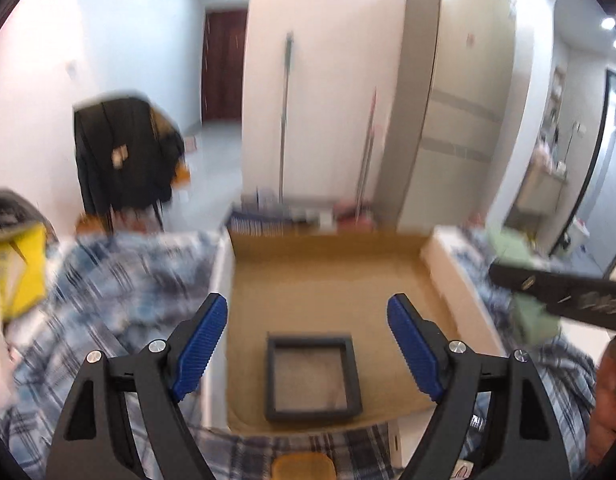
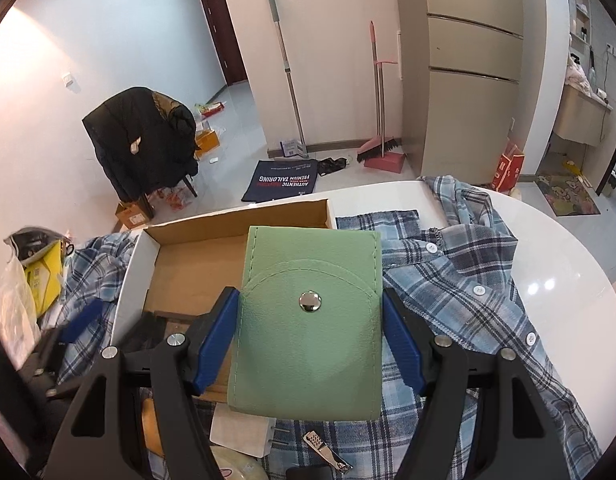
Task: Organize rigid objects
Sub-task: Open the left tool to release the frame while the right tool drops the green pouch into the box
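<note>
White round tabletop point(image 2: 548, 264) under a plaid shirt point(image 2: 460, 280). Your right gripper point(image 2: 310, 344) clamps a green snap pouch point(image 2: 308, 320), long axis pointing ahead; the cardboard box point(image 2: 187, 264) lies ahead-left. Your left gripper point(image 1: 307, 346) is wide open, empty, above the black frame point(image 1: 314, 378) in the box.

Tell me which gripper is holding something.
The right gripper: its jaws clamp the green pouch. The left gripper is open and empty above the box.

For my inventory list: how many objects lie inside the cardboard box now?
1: a black square frame lies near the front of the cardboard box. The green pouch hides part of the box in the right wrist view.
</note>
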The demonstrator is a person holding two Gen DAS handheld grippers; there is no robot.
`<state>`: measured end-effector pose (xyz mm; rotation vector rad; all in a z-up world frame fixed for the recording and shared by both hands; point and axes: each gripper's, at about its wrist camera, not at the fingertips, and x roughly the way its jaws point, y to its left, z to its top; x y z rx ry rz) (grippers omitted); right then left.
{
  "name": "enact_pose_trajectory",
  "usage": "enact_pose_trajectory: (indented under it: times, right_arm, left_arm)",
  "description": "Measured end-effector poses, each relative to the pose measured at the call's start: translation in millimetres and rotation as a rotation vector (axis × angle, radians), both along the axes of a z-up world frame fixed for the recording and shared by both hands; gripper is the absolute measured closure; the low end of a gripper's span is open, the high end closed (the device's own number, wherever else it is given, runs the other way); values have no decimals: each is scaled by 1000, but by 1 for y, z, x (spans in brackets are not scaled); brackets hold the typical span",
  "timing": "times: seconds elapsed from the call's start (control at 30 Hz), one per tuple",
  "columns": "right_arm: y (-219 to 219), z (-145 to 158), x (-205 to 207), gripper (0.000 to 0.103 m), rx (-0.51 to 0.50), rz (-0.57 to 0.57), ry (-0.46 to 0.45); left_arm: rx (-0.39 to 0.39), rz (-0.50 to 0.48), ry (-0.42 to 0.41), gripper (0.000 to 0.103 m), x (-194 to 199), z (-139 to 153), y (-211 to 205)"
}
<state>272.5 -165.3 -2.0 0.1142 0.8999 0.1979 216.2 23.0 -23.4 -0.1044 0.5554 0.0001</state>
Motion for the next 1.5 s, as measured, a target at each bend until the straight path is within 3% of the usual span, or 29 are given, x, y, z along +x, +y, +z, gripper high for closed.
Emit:
enact_pose_trajectory:
  times: [0.07,0.13,0.23,0.4,0.53,0.63,0.8,0.87,0.97,1.1,1.33,1.43,1.5]
  right_arm:
    - [3,-4,1,34,-2,7,1]
    - [9,-8,1,34,-11,23,1]
    - [19,-12,0,34,-29,54,-23]
    - [28,-24,1,34,-45,85,-30]
    - [33,-34,4,33,-54,105,-25]
    - [36,-42,6,33,-64,106,2]
    - [36,-49,7,31,-71,96,16]
    - [36,-50,6,17,-64,102,9]
    - [36,-39,1,12,-58,113,-43]
    - [33,-13,-9,5,-66,108,-122]
    - [22,30,-34,2,-89,105,-197]
    - [15,50,-60,2,-122,104,-260]
    - [10,61,-77,1,-121,101,-296]
  left_arm:
    - [34,12,-74,16,-10,10,3]
    - [74,2,-111,2,-14,19,-1]
    - [88,4,-174,0,-24,27,-2]
    - [-10,32,-292,0,-41,42,18]
    - [-92,51,-325,0,-46,48,37]
    - [-49,86,-295,0,-42,50,33]
    - [-2,46,-322,0,-47,49,18]
    - [-6,41,-323,0,-49,51,15]
    - [17,83,-273,0,-46,57,13]
    - [18,86,-324,0,-57,69,14]
    - [-52,37,-307,0,-76,103,20]
    - [-7,22,-325,0,-98,120,15]
    - [53,33,-283,0,-107,127,9]
